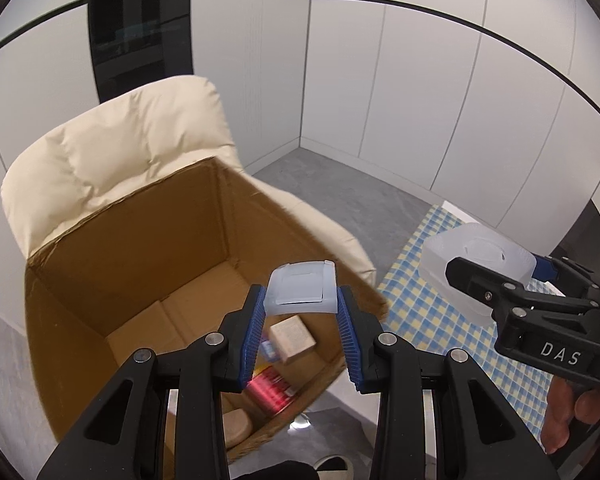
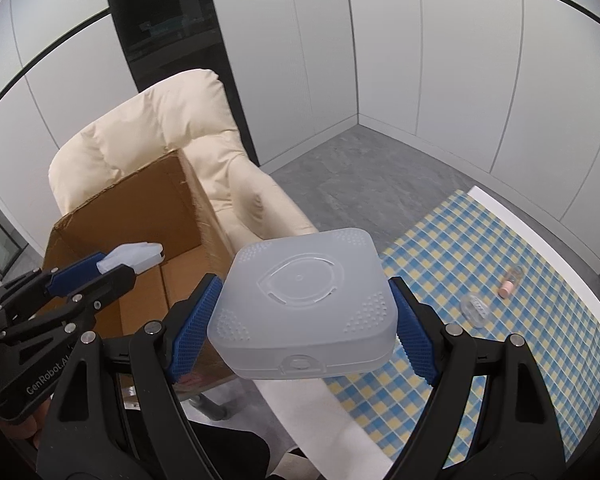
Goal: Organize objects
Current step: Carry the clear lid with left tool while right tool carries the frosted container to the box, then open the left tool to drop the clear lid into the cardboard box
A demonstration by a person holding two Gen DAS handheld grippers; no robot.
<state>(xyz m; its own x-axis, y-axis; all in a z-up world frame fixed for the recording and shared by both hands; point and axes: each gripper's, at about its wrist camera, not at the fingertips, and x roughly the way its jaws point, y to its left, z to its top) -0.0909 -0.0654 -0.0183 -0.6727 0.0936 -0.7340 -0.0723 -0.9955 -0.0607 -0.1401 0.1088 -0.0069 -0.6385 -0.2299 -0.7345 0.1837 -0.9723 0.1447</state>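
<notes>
My left gripper (image 1: 301, 316) is shut on a small translucent plastic case (image 1: 300, 288) and hangs over the open cardboard box (image 1: 140, 240) that stands on a cream armchair (image 1: 112, 148). Inside the box lie a beige carton (image 1: 292, 338), a red pack (image 1: 270, 394) and a tan round item (image 1: 236, 426). My right gripper (image 2: 306, 330) is shut on a large frosted square container (image 2: 304, 304), held above the table edge beside the box (image 2: 140, 220). The left gripper (image 2: 112, 270) with its small case (image 2: 134, 258) shows at the left of the right wrist view.
The checkered blue and yellow tablecloth (image 2: 480, 248) carries a small pink-capped bottle (image 2: 510, 282) and a clear round lid (image 2: 476, 308). Grey floor and white wall panels lie beyond. A hand (image 1: 572, 412) holds the right gripper (image 1: 500, 280).
</notes>
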